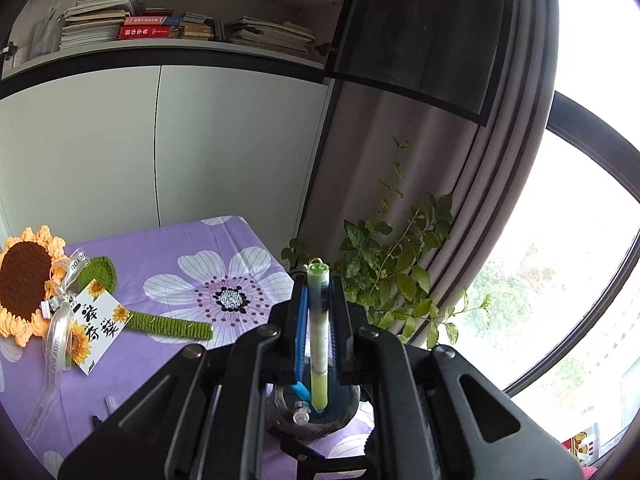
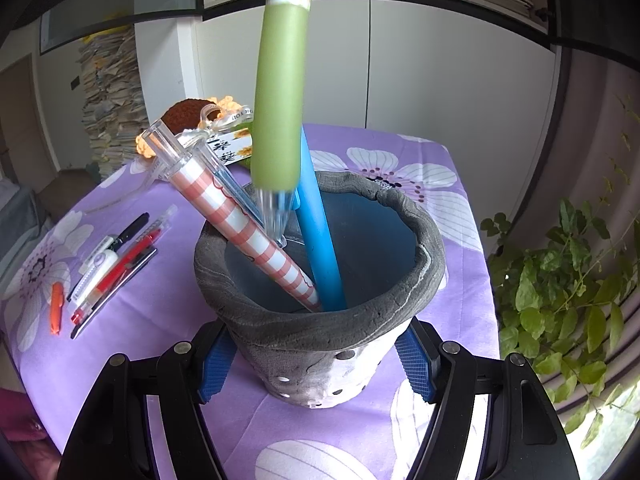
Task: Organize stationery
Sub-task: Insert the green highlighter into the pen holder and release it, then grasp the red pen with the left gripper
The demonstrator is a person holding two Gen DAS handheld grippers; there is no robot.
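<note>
Purple floral tablecloth [image 2: 460,216] | right gripper [image 2: 318,368] clamps grey pot [image 2: 320,332], two pens in | left gripper [image 1: 318,320] pinches green pen [image 2: 278,120], tip seemingly entering | loose pens [image 2: 108,268] remain

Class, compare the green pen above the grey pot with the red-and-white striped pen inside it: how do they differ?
The plain green pen is gripped in the left tool, tip over the grey pot; the red-and-white striped pen already rests inside. The green one hangs near upright; the striped one leans on the rim. Both have clear ends.
</note>
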